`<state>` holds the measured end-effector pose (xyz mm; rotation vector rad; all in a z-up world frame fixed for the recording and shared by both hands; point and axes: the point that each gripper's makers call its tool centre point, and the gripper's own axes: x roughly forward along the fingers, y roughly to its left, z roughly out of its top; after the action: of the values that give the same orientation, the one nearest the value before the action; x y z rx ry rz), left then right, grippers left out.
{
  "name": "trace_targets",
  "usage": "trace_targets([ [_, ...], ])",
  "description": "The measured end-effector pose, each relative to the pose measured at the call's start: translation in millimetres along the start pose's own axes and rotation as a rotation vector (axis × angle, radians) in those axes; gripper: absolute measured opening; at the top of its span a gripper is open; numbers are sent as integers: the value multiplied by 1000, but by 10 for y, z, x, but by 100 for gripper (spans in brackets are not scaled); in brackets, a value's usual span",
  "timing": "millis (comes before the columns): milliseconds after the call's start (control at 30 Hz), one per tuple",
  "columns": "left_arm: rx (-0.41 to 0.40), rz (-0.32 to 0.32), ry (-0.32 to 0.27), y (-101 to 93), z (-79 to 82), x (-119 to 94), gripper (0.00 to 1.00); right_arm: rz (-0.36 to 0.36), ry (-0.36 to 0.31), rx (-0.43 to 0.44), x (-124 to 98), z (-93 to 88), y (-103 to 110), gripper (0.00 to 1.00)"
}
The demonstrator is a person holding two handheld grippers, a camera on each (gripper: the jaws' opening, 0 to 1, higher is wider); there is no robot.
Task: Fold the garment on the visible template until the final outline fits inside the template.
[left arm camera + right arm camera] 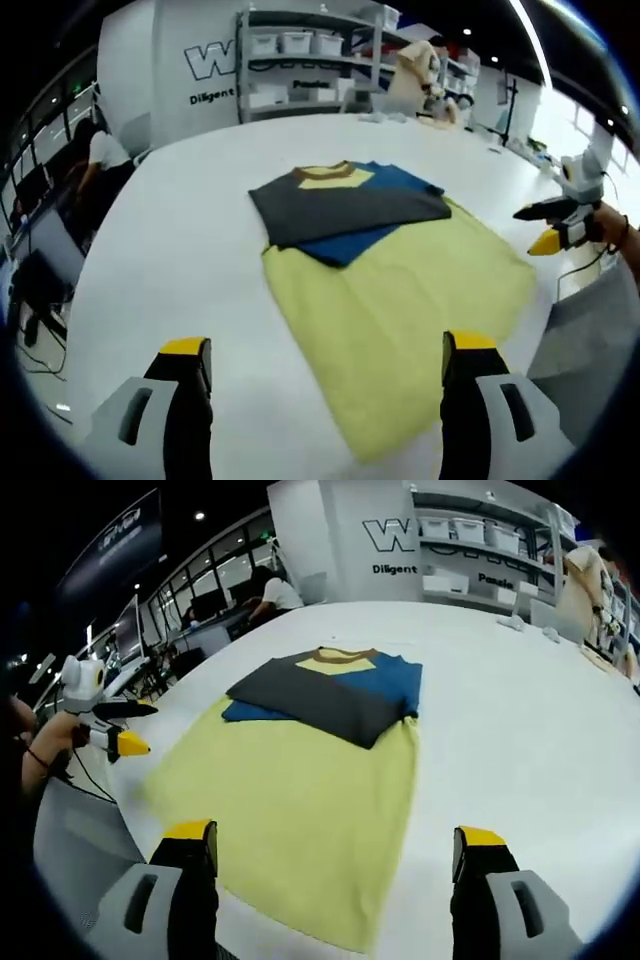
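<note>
Lying flat on the white table (180,260), sleeves folded across its chest, the shirt (385,290) looked light and limp, best pinched at its hem corners, both grippers (325,375) (335,865) wide and empty.

Left tongs (325,365): jaws wide apart, nothing between yellow tips, rising from 6 o'clock of left gripper view. Right tongs (335,850): jaws likewise spread, empty. In left gripper view, right tongs at 3 o'clock, held in hand (612,225), tips pointing toward 9. In right gripper view, left tongs at 9 o'clock, hand (45,740) gripping.
</note>
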<state>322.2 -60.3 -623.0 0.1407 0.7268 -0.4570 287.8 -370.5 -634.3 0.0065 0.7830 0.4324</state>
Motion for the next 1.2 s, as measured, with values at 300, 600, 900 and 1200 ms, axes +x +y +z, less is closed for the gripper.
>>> trace_targets([
  [300,-12,-15,79,-109,-330,-118,85,-35,80,-2,-71,-370,-57,78],
  [600,-104,-32,149,-185,-552,-146,64,-82,138,-15,-56,-573,-95,61],
  [900,-106,-21,198,-231,-644,-155,44,-107,152,4,-81,-624,-153,40],
  [1200,-193,10,259,-244,-836,-151,25,-118,169,-26,-112,-663,-167,27],
])
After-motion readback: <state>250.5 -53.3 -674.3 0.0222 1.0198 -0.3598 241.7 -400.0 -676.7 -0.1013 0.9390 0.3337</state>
